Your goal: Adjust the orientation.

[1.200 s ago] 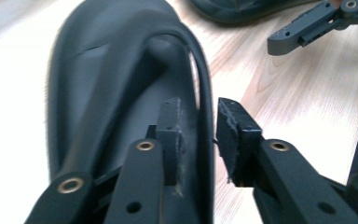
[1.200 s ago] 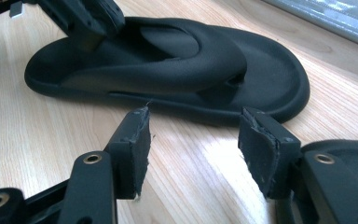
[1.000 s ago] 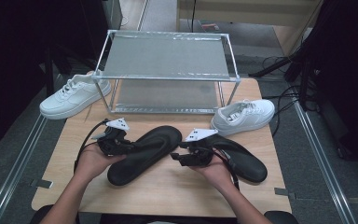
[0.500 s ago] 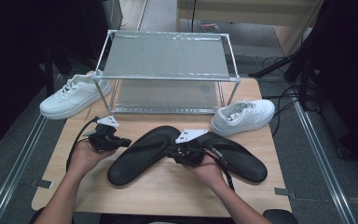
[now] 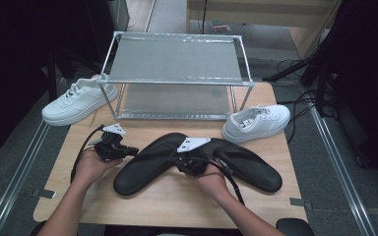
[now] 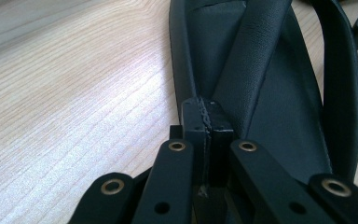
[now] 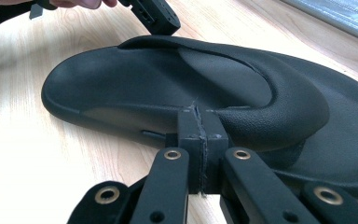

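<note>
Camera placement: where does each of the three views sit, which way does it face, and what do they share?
High view: above the person's side, facing forward and down on the table; both forearms, left claw, right claw.
Left gripper view: along its shut jaws at the left slipper.
Right gripper view: along its shut jaws at the same slipper.
Shared: that slipper.
</note>
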Available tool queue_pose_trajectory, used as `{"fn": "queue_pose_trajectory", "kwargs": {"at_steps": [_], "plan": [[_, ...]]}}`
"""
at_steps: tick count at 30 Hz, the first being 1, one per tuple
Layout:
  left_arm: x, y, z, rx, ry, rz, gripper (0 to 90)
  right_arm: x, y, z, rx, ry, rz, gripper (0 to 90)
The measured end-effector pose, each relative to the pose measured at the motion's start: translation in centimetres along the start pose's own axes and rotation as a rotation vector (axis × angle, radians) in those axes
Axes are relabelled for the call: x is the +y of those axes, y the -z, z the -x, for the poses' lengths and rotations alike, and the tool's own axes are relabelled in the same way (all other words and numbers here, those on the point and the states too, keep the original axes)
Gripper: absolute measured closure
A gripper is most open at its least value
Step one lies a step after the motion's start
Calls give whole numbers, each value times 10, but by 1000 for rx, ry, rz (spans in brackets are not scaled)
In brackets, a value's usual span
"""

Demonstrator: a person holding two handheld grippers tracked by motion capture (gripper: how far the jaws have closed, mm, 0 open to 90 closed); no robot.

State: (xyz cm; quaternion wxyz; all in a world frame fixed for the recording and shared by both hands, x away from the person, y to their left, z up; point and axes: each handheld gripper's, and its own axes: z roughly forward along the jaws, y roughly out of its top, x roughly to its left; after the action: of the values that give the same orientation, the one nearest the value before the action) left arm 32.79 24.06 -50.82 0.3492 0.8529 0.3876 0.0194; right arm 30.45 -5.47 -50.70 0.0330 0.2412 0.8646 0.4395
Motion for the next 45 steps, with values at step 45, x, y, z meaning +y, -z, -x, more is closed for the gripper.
{"fn": "queue_pose_trajectory", "kwargs": {"at_steps": [45], "plan": [[-5, -11, 53, -75, -39, -62, 880, 1, 7, 33, -68, -137, 19, 900]]}}
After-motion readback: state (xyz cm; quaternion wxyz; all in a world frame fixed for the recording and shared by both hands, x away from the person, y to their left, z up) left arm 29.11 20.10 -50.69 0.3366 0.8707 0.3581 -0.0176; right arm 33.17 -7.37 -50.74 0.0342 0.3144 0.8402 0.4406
